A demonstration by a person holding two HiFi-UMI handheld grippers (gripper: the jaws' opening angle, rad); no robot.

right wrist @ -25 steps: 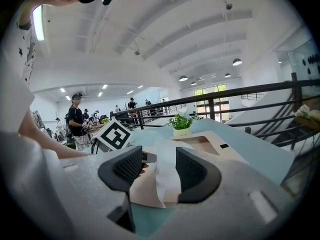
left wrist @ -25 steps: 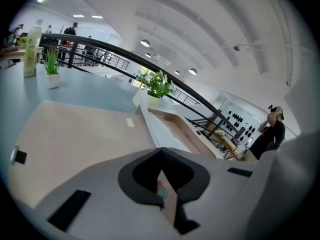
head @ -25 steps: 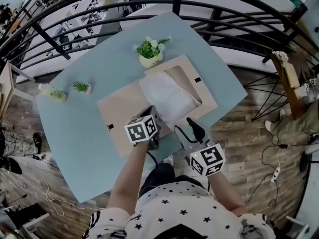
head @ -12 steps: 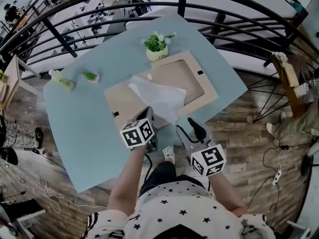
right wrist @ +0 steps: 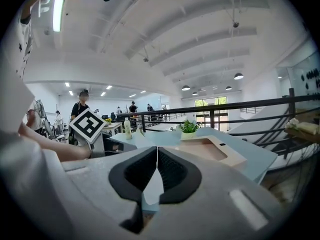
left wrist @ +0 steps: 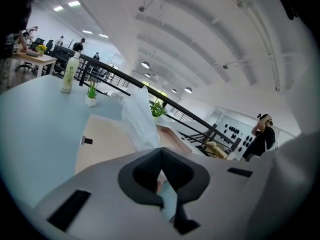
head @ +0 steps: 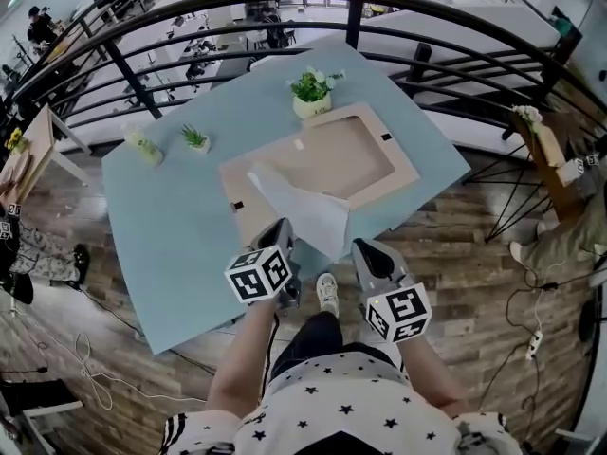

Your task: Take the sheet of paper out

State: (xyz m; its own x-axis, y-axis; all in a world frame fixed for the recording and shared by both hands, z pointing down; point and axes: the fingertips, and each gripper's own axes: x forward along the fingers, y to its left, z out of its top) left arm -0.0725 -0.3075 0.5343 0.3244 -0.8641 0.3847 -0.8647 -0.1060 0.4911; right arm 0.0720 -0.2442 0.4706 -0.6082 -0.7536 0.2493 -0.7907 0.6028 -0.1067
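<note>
A white sheet of paper [head: 305, 207] hangs crumpled from my left gripper [head: 283, 227], over the near rim of a beige frame board [head: 402, 167] on the pale blue table [head: 180, 216]. The left gripper is shut on the sheet's near edge; in the left gripper view the paper [left wrist: 140, 119] rises straight out of the closed tips [left wrist: 160, 151]. My right gripper [head: 366, 250] hovers off the table's near edge, to the right of the sheet and apart from it. Its jaws are closing, tips meeting [right wrist: 157, 151], with nothing between them.
A potted plant [head: 313, 93] stands at the board's far edge. A small plant [head: 196, 138] and a bottle [head: 144, 146] sit at the table's far left. A black railing [head: 446, 27] curves round behind the table. Wooden floor lies below my grippers.
Both grippers drew back toward me, and the left one pulled the sheet off the board's recess toward the near edge. The right gripper's jaws went from wide open to together.
</note>
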